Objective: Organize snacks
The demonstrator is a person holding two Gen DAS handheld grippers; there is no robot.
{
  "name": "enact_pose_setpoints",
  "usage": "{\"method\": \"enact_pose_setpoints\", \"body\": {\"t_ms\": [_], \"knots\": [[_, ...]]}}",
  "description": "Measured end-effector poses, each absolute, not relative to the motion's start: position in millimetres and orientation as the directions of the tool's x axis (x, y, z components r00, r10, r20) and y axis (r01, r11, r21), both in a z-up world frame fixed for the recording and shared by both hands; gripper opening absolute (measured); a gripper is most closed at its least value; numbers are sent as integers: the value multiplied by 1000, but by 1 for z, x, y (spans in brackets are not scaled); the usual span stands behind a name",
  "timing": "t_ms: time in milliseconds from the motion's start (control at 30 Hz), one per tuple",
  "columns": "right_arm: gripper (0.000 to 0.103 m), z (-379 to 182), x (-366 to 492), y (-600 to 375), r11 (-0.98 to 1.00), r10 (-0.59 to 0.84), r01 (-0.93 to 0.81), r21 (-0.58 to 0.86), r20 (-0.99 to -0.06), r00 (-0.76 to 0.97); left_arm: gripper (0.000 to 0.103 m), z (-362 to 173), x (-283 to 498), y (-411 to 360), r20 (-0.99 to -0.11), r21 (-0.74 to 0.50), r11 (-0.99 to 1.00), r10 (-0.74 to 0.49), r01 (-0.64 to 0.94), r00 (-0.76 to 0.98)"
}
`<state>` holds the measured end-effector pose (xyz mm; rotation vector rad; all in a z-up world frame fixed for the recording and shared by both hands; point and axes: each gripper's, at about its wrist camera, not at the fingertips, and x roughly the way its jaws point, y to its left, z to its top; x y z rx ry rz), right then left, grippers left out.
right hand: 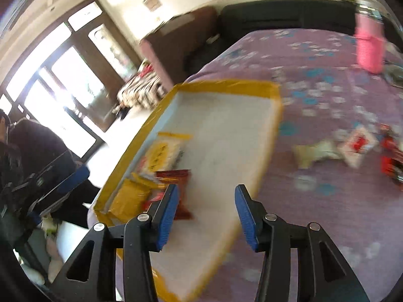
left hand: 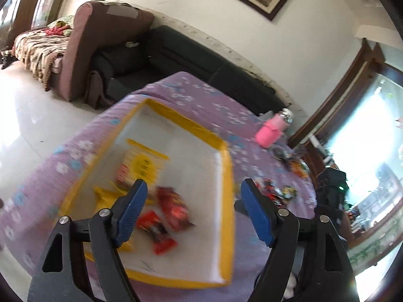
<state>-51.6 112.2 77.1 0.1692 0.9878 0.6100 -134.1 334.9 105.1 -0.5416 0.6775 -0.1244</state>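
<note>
A white tray with a yellow rim (left hand: 228, 176) (right hand: 275, 110) lies on a purple flowered tablecloth (left hand: 191, 95) (right hand: 327, 226). Inside it lie red snack packets (left hand: 173, 206) (right hand: 176, 178), a yellow-and-white packet (left hand: 143, 163) (right hand: 163, 151) and yellow packets (left hand: 105, 196) (right hand: 131, 196). My left gripper (left hand: 192, 193) is open and empty above the tray's near part. My right gripper (right hand: 206, 201) is open and empty above the tray. Loose snacks lie on the cloth: red and dark ones (left hand: 272, 191) (right hand: 390, 156), a white-and-red packet (right hand: 357, 143) and a pale one (right hand: 317, 153).
A pink bottle (left hand: 269, 132) (right hand: 369, 47) stands at the table's far side. A dark sofa (left hand: 176, 50) and a brown armchair (left hand: 83, 42) stand beyond the table. A person in dark clothes (right hand: 22, 151) is at the left in the right wrist view.
</note>
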Motion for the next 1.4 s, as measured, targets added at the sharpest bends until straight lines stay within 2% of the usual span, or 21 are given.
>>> {"method": "enact_pose_setpoints", "body": {"t_ms": [167, 467, 600, 833, 1067, 1233, 1333, 1400], "knots": [[51, 81, -47, 24, 871, 491, -276, 407, -714, 499, 78, 102, -146, 290, -528, -542, 840, -333, -8, 781], [53, 69, -17, -92, 925, 328, -46, 376, -734, 595, 78, 85, -141, 208, -586, -413, 909, -317, 62, 746], [53, 56, -4, -104, 924, 322, -24, 382, -743, 586, 78, 76, -135, 195, -613, -365, 930, -270, 37, 742], [54, 37, 27, -81, 928, 342, -71, 366, -760, 552, 78, 65, -130, 191, -635, -380, 924, -288, 34, 717], [52, 29, 43, -54, 965, 261, -132, 226, -795, 548, 78, 60, -130, 182, -645, -382, 922, -315, 63, 696], [53, 21, 29, -52, 932, 362, -174, 318, -828, 428, 78, 60, -132, 180, -646, -389, 918, -329, 73, 689], [52, 22, 12, -66, 829, 559, -198, 523, -762, 327, 78, 61, -134, 181, -642, -396, 915, -335, 75, 690], [53, 34, 1, -83, 810, 583, -201, 551, -719, 378, 78, 61, -135, 181, -641, -398, 914, -338, 77, 689]]}}
